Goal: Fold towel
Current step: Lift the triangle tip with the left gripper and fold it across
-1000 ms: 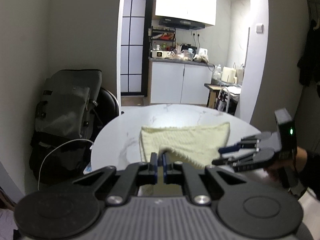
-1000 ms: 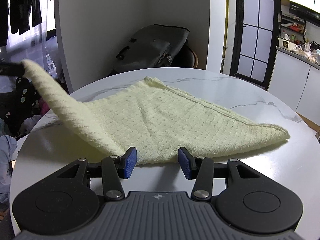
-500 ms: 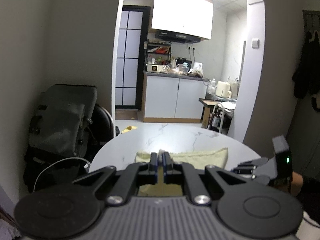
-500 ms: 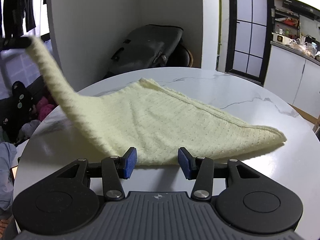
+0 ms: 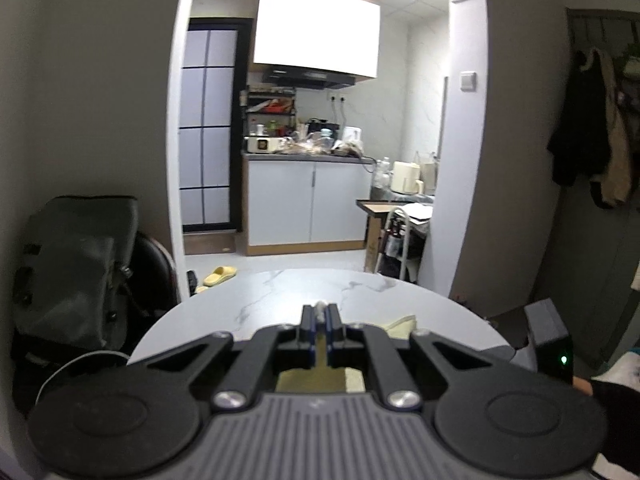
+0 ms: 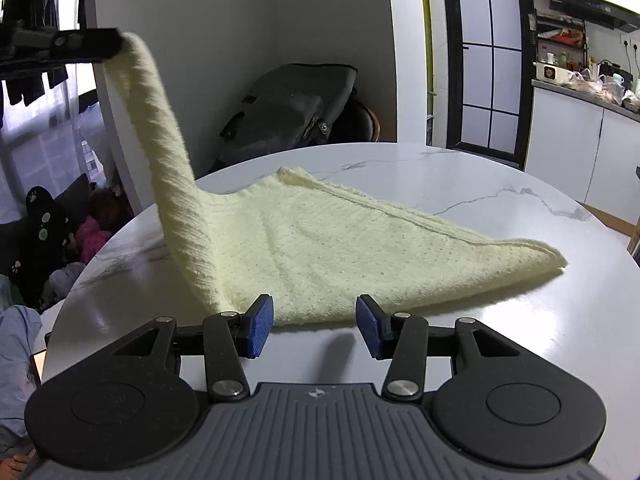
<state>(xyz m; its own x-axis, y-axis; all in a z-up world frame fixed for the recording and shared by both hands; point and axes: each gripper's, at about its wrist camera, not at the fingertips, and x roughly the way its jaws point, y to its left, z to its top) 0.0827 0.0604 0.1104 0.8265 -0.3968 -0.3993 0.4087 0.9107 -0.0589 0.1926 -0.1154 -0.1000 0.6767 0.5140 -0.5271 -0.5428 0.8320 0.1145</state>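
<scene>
One towel, two grippers

One pale yellow towel [image 6: 340, 256] lies on the round marble bench [image 6: 500, 312], one corner lifted high. The right wrist view shows that whole drape; the left shows only scraps. Left gripper [image 5: 320, 320]: jaws clamped on that corner. Right gripper [image 6: 314, 326]: jaws wide apart, empty, at the towel's near edge.

Left wrist view: dim foreground, near walls grey and murky. The kitchen beyond the arch is bright; the overhead cabinet [image 5: 316, 26] is blown out to flat white. Mild softness throughout. Right wrist view: brighter and more even, daylight from a window [image 6: 48, 128] at far left. Soft shadows lie on the worktop [image 6: 460, 184] under the towel [image 6: 320, 248] edge. Both views: strong fisheye bending, dark vignette in the corners.
</scene>
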